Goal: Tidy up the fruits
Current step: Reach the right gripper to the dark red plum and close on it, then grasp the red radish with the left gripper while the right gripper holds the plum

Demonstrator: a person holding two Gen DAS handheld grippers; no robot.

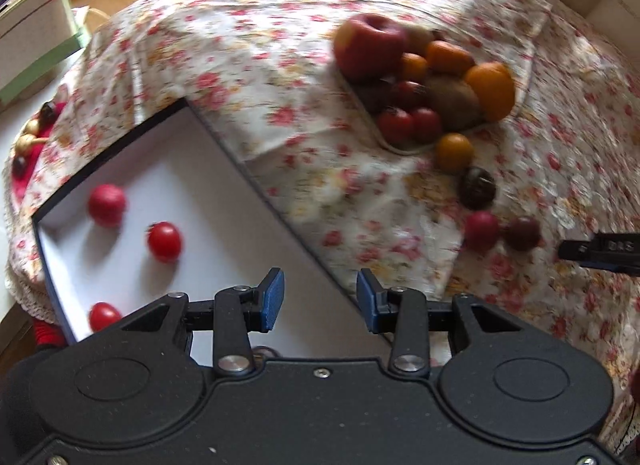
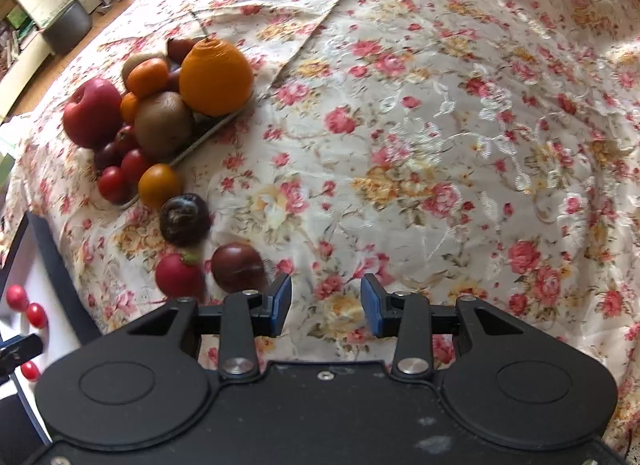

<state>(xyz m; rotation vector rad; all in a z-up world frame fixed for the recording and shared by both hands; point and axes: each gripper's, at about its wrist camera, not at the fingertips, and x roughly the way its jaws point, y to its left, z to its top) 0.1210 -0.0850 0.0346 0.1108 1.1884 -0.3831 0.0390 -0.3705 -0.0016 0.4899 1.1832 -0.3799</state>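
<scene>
Left gripper [image 1: 320, 301] parted, empty, over box [image 1: 224, 201] edge; three tomatoes [image 1: 164, 241] inside. Right gripper [image 2: 326, 311] parted, empty, beside dark tomato [image 2: 238, 267].

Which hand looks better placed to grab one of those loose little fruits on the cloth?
Probably the right gripper: open, empty, with the dark tomato just beyond its left finger. The left gripper hovers over the white box.

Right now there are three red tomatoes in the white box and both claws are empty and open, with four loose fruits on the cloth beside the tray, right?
Almost. The left wrist view shows two red tomatoes and one red radish in the white box; the rest holds.
</scene>
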